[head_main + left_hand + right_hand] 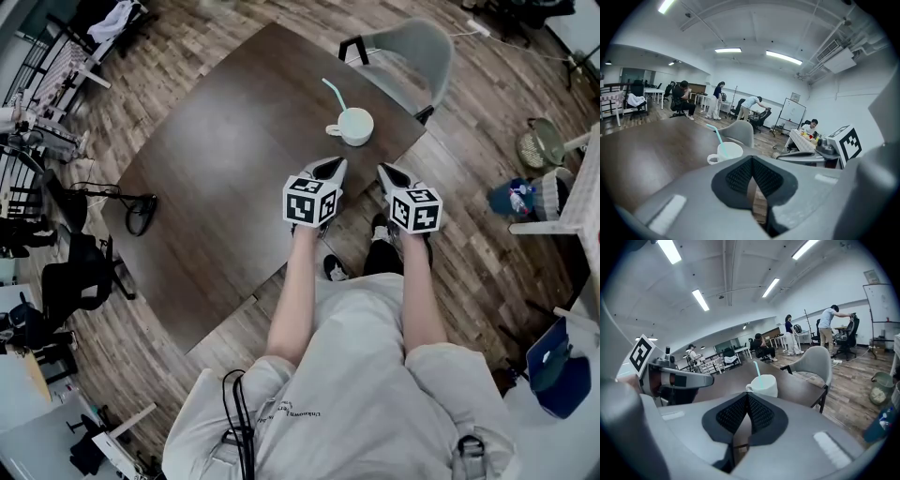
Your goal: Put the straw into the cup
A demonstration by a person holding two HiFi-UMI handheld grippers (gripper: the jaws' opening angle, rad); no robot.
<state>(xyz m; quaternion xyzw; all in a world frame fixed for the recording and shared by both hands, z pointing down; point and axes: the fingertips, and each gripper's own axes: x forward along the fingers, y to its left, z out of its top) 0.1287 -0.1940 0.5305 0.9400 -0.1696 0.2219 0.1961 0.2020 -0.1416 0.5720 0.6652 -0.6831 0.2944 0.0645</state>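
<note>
The white cup (355, 126) is seen standing upright on the dark wooden table (216, 187), near the far edge, just in front of a grey chair (412, 52). The pale green straw (333, 93) is seen inside the cup, leaning out over the rim toward the left. How deep its lower end sits cannot be made out, as the inside of the cup is too small in every view.

The left gripper (330, 169) and the right gripper (389, 174) are held side by side at the near edge of the table, both pointed toward the cup and well apart from it. In the left gripper view the two jaws are pressed together with nothing between them, and the same is shown in the right gripper view. Neither cup nor straw is touched.

The task is judged to be complete: the straw is lodged in the cup, and nothing further appears to be required beyond keeping both tools clear.
</note>
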